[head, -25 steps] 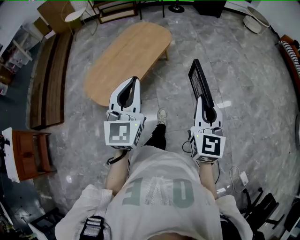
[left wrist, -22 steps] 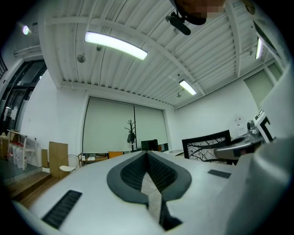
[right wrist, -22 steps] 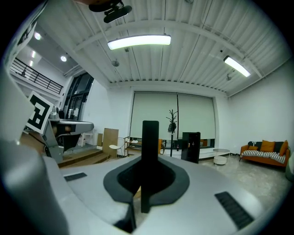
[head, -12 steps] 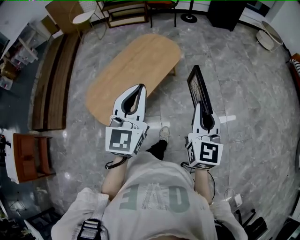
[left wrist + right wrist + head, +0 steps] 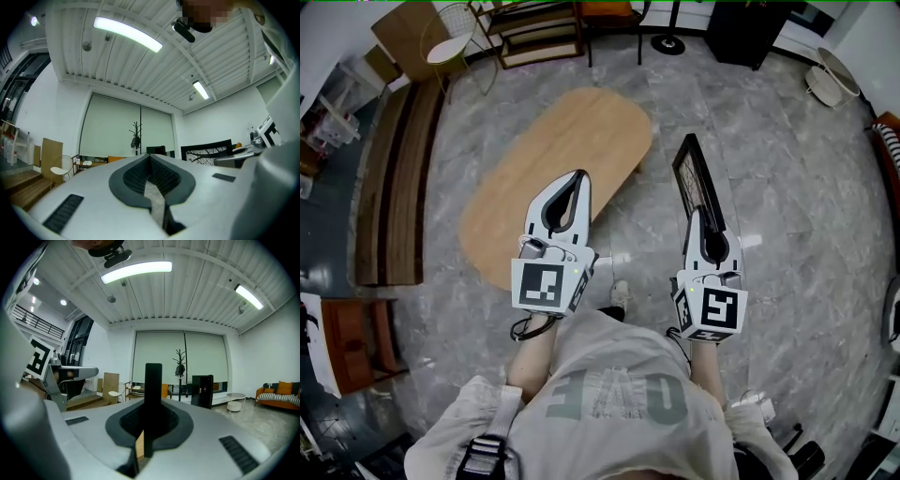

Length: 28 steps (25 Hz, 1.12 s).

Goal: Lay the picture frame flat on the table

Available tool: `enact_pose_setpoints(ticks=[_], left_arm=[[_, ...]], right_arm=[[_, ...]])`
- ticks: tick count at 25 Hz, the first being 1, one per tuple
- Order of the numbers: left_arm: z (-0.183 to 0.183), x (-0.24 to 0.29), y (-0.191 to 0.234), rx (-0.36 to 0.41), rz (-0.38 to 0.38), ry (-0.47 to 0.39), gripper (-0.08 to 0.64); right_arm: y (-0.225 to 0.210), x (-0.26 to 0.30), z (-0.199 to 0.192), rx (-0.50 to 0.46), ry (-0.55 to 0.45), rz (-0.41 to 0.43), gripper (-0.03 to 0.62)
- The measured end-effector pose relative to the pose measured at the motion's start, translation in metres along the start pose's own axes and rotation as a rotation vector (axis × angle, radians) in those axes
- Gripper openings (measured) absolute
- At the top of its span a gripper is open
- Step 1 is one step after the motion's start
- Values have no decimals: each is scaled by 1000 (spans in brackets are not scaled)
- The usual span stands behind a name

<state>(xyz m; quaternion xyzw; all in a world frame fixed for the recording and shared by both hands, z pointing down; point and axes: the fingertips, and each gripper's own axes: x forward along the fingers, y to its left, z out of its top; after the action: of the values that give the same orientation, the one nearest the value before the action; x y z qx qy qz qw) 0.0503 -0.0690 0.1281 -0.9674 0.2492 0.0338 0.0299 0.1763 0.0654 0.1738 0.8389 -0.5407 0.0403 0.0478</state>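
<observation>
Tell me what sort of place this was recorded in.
Probably a large indoor hall or studio furnished like a living room. An oval wooden coffee table stands on a grey marble-look floor. There is also an orange sofa, and strip lights hang from a ribbed ceiling.

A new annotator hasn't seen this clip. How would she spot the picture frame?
Start at the oval wooden table on the grey floor. Just right of it, the right gripper holds the picture frame on edge: a thin black-rimmed rectangle, the only thing either gripper carries.
</observation>
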Motion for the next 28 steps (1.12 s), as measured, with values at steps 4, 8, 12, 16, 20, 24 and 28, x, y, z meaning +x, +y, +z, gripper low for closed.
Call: enact_pose_setpoints(ticks=[4,8,12,16,20,24,28], left_arm=[[-6,27,15,-23,2,3,8],[-22,41,20,-79,-9,44,9],[-28,45,23,-89,12,53,8],[-29,45,33,-82,61,60,9],[-26,47,38,-55,115,67,8],[-24,51,45,-37,176,68,9],[-26,59,47,-33,240,76,9]], right_arm=[[1,38,4,-15,13,27,21],[6,61,4,-31,27,65,20],[7,74,1,-26,42,87,20],[12,84,3,-22,39,125,21],[12,98,7,-6,26,175,21],[18,114,12,1,17,238,20],[15,125,16,-11,12,306,20]])
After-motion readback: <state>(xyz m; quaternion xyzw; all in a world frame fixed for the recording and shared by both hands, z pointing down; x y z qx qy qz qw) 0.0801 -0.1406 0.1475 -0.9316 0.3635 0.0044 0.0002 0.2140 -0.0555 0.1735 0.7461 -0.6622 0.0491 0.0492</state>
